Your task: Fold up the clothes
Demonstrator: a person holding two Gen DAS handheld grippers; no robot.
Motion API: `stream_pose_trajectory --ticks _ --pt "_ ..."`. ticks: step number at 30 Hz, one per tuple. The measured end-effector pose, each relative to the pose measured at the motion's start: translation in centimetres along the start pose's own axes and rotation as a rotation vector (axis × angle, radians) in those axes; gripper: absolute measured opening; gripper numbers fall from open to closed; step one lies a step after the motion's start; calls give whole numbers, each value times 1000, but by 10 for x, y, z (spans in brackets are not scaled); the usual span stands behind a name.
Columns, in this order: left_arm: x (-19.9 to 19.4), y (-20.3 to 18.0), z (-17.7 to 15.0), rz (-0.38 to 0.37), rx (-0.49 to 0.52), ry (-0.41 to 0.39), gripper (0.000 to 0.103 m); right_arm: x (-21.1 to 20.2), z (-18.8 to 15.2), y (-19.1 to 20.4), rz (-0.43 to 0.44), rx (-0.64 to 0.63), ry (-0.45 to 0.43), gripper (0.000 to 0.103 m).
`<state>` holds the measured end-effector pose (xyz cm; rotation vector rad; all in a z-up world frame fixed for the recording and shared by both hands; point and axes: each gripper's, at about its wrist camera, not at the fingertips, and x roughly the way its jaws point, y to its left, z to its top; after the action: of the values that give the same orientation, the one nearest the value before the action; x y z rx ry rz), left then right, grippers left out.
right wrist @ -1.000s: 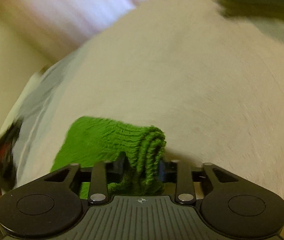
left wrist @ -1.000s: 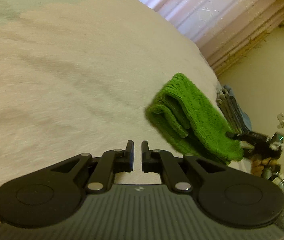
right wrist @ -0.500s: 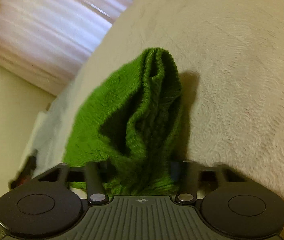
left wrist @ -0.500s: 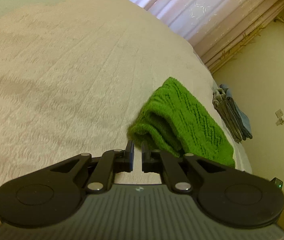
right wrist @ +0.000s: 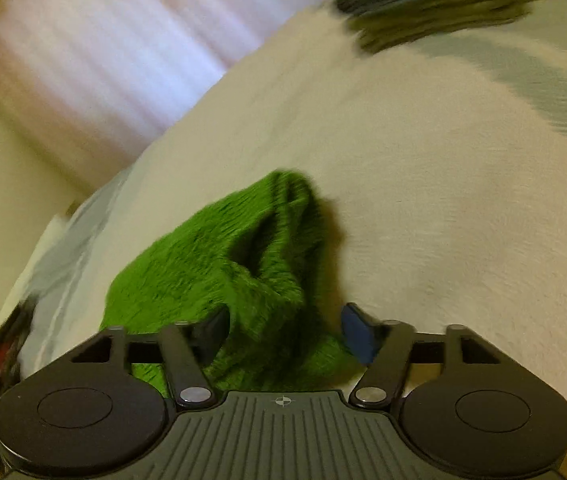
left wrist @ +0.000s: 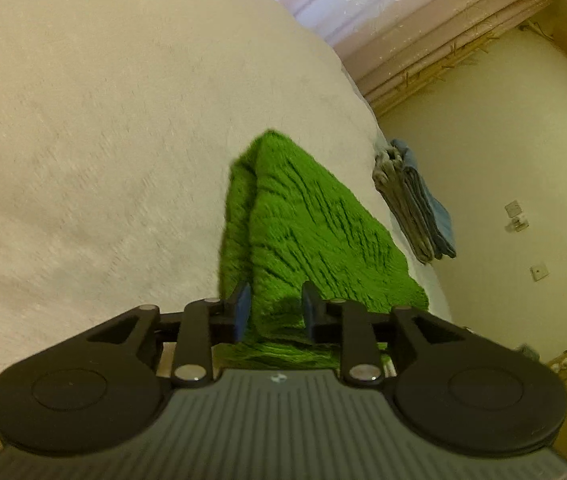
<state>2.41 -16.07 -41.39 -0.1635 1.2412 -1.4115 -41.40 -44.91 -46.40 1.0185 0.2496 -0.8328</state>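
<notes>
Bed [left wrist: 95, 152], cream cover, fills the left. Left gripper [left wrist: 275, 308]: jaws narrowly parted, having just been opening; the near edge of the folded green knit [left wrist: 315, 232] lies between them, and whether the pads press it cannot be told. The knit rests on the bed toward its right edge. Beyond it, a stack [left wrist: 415, 200] of folded grey and blue clothes sits at the bed's edge. Right gripper [right wrist: 283, 332]: jaws wide, just opened further; the knit's bunched end [right wrist: 243, 272] stands between them, clear of the right finger [right wrist: 357, 330]. Curtain [left wrist: 383, 12] behind.
</notes>
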Motion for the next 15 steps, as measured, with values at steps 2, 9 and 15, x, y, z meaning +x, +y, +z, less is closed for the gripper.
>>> stream_pose_trajectory --ticks 2,9,15 --pt "5 3 -1 3 -16 1 23 -21 -7 -13 41 148 -75 66" --pt "16 4 -2 -5 -54 -2 25 -22 -11 1 93 182 -94 65" --pt "25 10 -6 -24 -112 -7 24 5 -4 -11 46 255 -69 18"
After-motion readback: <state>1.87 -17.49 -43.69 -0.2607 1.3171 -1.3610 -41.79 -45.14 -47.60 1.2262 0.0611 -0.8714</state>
